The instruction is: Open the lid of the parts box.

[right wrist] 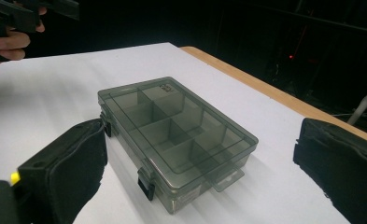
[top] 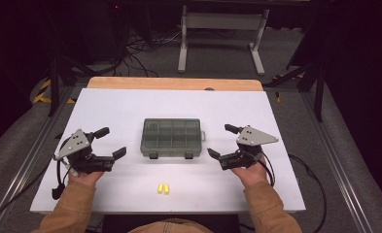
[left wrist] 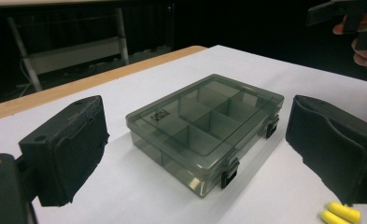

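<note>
High view: left gripper (top: pixel 112 142) and right gripper (top: pixel 219 141) both spread wide (nothing held), flanking the box (top: pixel 171 137).

- Left gripper (top: pixel 112 141): held in the left hand (top: pixel 84 175), jaws spread wide with nothing between them, pointing inward toward the right.
- Right gripper (top: pixel 221 141): held in the right hand (top: pixel 249 174), jaws spread wide and empty, pointing inward toward the left.

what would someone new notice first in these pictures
A smoky see-through box with a closed lid and two black latches sits in the middle of the white table. The left tongs and right tongs flank it, jaws wide apart and holding nothing. Two small yellow earplugs lie near the front edge.
</note>
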Demonstrator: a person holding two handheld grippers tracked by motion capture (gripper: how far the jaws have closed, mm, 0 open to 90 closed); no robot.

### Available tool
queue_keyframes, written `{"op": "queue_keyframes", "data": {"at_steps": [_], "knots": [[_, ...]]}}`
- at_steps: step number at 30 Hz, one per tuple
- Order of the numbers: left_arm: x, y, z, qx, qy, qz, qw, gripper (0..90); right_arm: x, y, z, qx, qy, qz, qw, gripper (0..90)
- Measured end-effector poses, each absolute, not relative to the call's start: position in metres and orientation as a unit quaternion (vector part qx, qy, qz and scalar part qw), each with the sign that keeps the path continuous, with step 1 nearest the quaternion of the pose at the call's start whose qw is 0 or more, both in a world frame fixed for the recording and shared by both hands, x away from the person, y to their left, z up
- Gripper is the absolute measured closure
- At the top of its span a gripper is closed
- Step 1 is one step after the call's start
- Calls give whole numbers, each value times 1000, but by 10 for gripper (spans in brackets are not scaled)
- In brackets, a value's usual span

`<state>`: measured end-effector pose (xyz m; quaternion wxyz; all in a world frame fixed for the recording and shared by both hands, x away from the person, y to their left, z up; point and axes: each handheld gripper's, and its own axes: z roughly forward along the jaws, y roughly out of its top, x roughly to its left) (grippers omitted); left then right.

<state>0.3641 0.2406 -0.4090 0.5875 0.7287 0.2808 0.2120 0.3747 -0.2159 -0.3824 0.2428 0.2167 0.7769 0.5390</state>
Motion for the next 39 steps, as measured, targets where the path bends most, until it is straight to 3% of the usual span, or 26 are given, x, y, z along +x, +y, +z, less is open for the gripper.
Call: {"op": "queue_keyframes", "data": {"at_steps": [16,22,27,36,39], "knots": [[385,222,-421,734,278,191,590,83,396,-193,-396,206,795,531,209,36],[391,220,-428,754,276,190,565,114,398,-191,-402,210,803,522,196,57],[395,217,-432,778,266,197,533,134,403,-193,-406,224,809,509,190,86],[407,214,-442,791,280,128,529,160,407,-192,-413,231,829,483,162,202],[408,213,-445,802,281,129,511,185,408,-191,-416,233,836,471,158,223]]}}
